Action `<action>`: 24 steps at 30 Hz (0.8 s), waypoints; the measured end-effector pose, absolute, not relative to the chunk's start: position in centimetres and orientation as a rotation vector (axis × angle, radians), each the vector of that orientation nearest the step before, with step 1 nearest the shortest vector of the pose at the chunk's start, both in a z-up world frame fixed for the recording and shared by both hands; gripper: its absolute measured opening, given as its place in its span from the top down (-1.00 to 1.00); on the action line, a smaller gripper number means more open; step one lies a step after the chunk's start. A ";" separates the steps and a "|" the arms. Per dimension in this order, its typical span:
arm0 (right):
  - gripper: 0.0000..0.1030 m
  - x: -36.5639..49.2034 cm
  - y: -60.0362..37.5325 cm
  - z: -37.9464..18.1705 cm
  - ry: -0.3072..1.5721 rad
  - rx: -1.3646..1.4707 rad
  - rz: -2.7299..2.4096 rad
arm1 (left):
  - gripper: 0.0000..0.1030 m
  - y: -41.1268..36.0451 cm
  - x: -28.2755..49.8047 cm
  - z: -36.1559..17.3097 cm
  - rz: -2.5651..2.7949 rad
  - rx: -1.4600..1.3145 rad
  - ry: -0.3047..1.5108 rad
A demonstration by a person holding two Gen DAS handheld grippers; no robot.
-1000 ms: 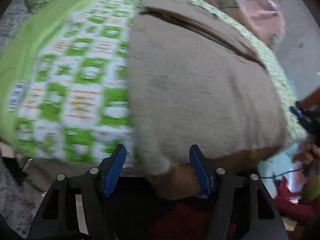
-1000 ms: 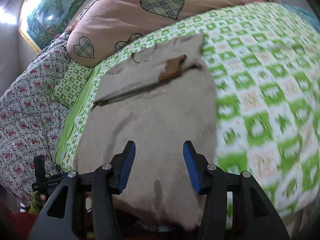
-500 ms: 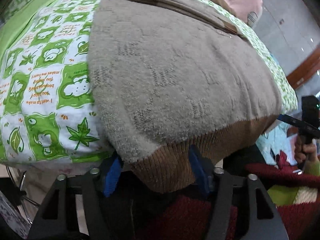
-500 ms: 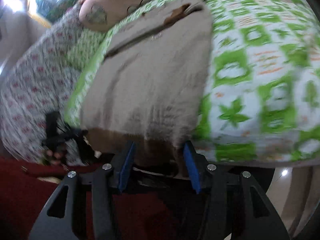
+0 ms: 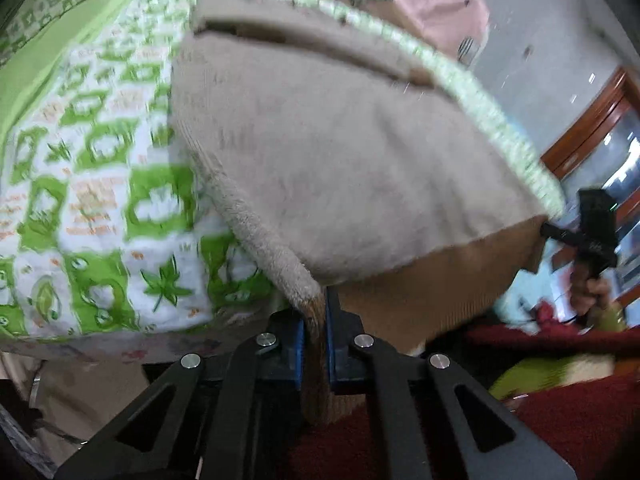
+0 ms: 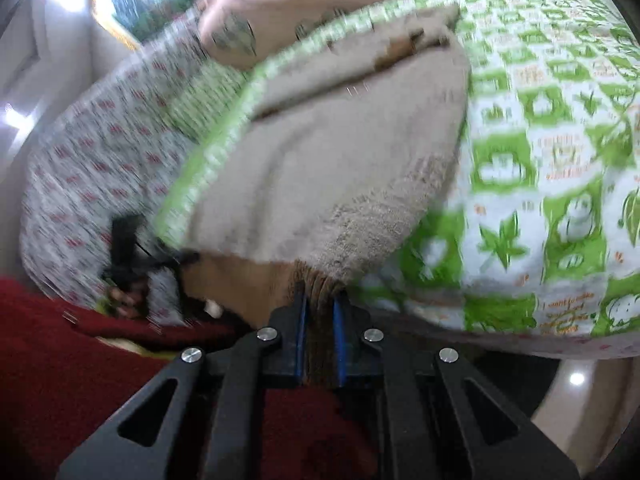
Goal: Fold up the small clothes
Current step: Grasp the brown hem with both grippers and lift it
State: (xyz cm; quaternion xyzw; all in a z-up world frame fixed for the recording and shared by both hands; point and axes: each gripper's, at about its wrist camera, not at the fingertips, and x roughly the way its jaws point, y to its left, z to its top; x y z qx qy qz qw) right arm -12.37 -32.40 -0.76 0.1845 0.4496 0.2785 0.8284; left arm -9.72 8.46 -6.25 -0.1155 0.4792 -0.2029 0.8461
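A small beige knit sweater (image 5: pixel 340 152) with a brown ribbed hem lies on a bed, its hem hanging over the near edge. My left gripper (image 5: pixel 315 320) is shut on the hem's left corner. The sweater also shows in the right wrist view (image 6: pixel 340 168). My right gripper (image 6: pixel 319 312) is shut on the hem's right corner. Each gripper shows in the other's view, the right one (image 5: pixel 592 232) and the left one (image 6: pixel 132 248).
The bed has a green and white patterned sheet (image 5: pixel 80 200) that also shows in the right wrist view (image 6: pixel 540 160). A pink quilt with plaid hearts (image 6: pixel 300 8) lies at the far end. A floral cover (image 6: pixel 88 168) lies to the left. Red fabric (image 6: pixel 80 360) lies below the bed edge.
Both grippers were open around the hem half a second ago; both have now shut on it. The hem corners are pinched and slightly lifted.
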 end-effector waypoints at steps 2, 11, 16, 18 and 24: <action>0.75 -12.3 -33.1 0.9 0.887 0.457 0.620 | 0.88 9.4 -10.0 -4.2 -0.438 -0.295 0.943; 0.75 -7.5 -33.9 5.7 0.679 0.617 0.665 | 0.88 13.2 -6.4 3.4 -0.390 -0.472 0.664; 0.75 -1.3 -34.0 7.5 0.629 0.613 0.640 | 0.89 13.3 0.6 6.3 -0.360 -0.457 0.572; 0.75 1.3 -34.4 7.7 0.622 0.612 0.611 | 0.89 13.4 3.7 6.5 -0.342 -0.455 0.568; 0.75 10.3 -35.9 6.7 0.661 0.617 0.498 | 0.89 13.1 13.4 6.5 -0.306 -0.472 0.597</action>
